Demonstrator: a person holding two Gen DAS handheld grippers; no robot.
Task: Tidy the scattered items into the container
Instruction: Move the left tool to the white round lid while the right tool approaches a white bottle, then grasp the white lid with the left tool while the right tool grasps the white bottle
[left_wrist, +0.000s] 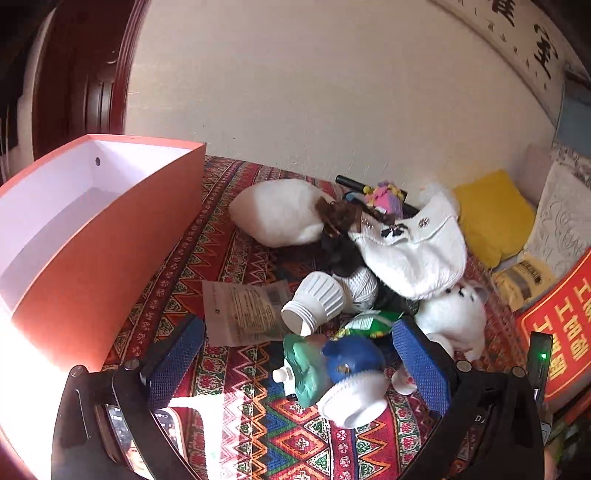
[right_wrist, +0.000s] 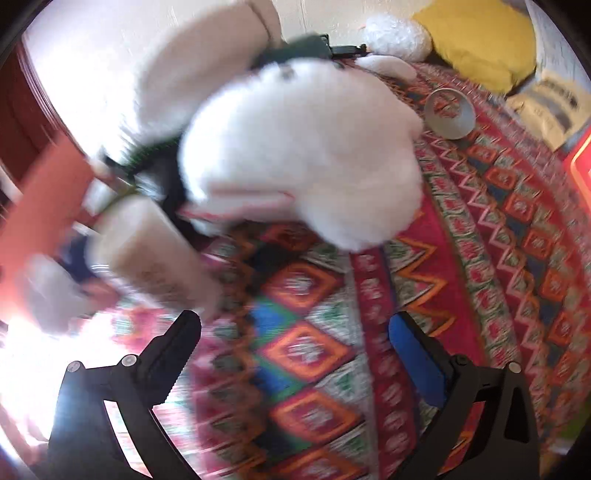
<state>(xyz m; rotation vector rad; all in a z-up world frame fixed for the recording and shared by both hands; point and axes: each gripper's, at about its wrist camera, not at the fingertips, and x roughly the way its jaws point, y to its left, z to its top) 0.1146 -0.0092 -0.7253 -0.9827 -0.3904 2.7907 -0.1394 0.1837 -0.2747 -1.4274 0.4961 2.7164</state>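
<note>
- The orange box (left_wrist: 110, 236) stands open at the left of the patterned cloth (left_wrist: 258, 424), near the wall; its white inside shows bare walls and floor where they can be seen, with glare hiding the near corner.
- The scattered items lie in a heap to the right of the box, well apart from it, all on the cloth.
- At the back of the heap rests a white fluffy pillow (left_wrist: 277, 214), and a white knitted garment (left_wrist: 417, 254) is draped over dark things beside it.
- In front lie a white ribbed cup (left_wrist: 317, 302) on its side, a printed paper sheet (left_wrist: 240, 314), a green pouch (left_wrist: 306, 373) with a white cap, and a blue-and-white toy (left_wrist: 354, 376).
- A white plush animal (left_wrist: 458, 314) sits at the right of the heap.
- The left gripper (left_wrist: 295, 365) has its blue-padded fingers spread wide, with the pouch and toy lying between them; nothing is pinched.
- The right gripper (right_wrist: 295, 354) also stands wide apart over bare cloth, holding nothing; its view is blurred.
- In the right wrist view a big white plush (right_wrist: 306, 155) fills the middle, and a small round metal dish (right_wrist: 448, 112) lies alone on the cloth beyond it.
- A yellow cushion (left_wrist: 491, 214) lies by the wall, to the right of the heap.
</note>
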